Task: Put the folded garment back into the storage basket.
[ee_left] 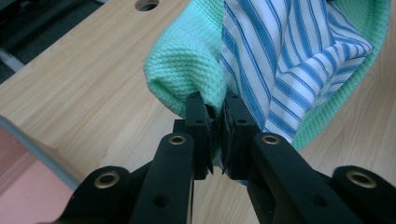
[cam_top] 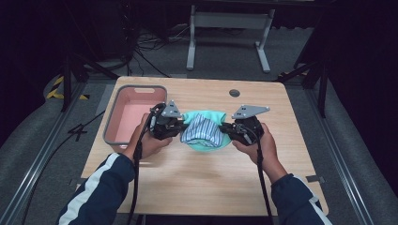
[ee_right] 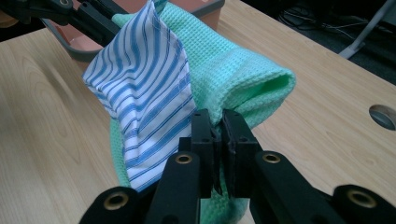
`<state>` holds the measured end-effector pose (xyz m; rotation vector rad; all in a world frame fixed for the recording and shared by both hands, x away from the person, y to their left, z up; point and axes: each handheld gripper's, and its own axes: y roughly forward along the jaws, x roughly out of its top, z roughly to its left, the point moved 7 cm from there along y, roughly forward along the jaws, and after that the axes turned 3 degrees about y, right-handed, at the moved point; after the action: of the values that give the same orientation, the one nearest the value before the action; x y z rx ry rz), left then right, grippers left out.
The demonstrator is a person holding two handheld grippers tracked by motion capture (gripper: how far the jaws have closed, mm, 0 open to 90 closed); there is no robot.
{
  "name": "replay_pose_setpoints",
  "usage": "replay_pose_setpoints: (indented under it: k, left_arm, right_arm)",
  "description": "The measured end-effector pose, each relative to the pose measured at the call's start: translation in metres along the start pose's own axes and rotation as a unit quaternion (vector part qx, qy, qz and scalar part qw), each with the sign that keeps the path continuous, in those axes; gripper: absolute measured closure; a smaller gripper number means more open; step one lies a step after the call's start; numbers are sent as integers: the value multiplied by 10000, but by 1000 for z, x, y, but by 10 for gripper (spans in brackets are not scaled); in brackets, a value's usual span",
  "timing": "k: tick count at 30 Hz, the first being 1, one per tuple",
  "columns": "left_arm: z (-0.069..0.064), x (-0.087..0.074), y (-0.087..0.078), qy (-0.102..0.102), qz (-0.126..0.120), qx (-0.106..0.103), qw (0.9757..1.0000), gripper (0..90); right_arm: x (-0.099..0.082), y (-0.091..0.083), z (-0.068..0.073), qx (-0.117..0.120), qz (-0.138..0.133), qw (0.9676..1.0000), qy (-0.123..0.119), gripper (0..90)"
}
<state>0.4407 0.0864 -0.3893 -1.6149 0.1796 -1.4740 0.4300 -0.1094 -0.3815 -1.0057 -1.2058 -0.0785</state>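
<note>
- Green waffle-weave cloth [cam_top: 206, 140] hangs between the two grippers over the middle of the wooden table [cam_top: 197, 183], sagging like a sling, its lowest part low over the tabletop or touching it — which of the two I cannot tell.
- Inside its fold lies a blue-and-white striped cloth [cam_top: 201, 129], bunched and partly wrapped by the green one.
- Left gripper [cam_top: 180, 127], in the person's left hand [cam_top: 149, 143], pinches the green cloth's edge at 9 o'clock of the bundle; in the left gripper view its jaws are closed tight on green fabric, with the striped cloth [ee_left: 289, 60] just beside them.
- Right gripper [cam_top: 224, 127], in the right hand [cam_top: 263, 145], clamps the opposite edge at 3 o'clock; the right gripper view shows both jaws squeezed on the green cloth [ee_right: 238, 79], the striped cloth [ee_right: 144, 93] touching their left side.
- Pink tub [cam_top: 112, 125] with a grey rim sits at 9 o'clock on the table, just beside the left hand.
- A round cable hole [cam_top: 234, 93] lies at 12 o'clock, near the table's far edge.
</note>
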Motion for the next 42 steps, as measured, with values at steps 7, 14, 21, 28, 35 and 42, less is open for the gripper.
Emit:
replay_pose_setpoints:
  k: [7,14,21,28,35,42]
  left_arm:
    - [17,0,-18,30,109,254,9996,827]
    - [29,-4,-30,-70,79,377,9992,827]
    - [42,-12,-41,-192,86,509,9985,827]
    - [54,-23,-56,-321,102,638,9974,827]
    - [68,-35,-69,-439,183,811,9956,827]
    - [81,-48,-80,-506,278,947,9938,827]
  right_arm:
    - [20,11,7,78,-61,9999,-117,845]
    - [35,19,12,146,-122,9997,-172,845]
    - [51,34,20,193,-121,9995,-225,845]
    - [63,45,30,272,-154,9991,-288,845]
    - [79,62,41,405,-211,9985,-302,845]
    - [91,78,54,483,-189,9979,-378,844]
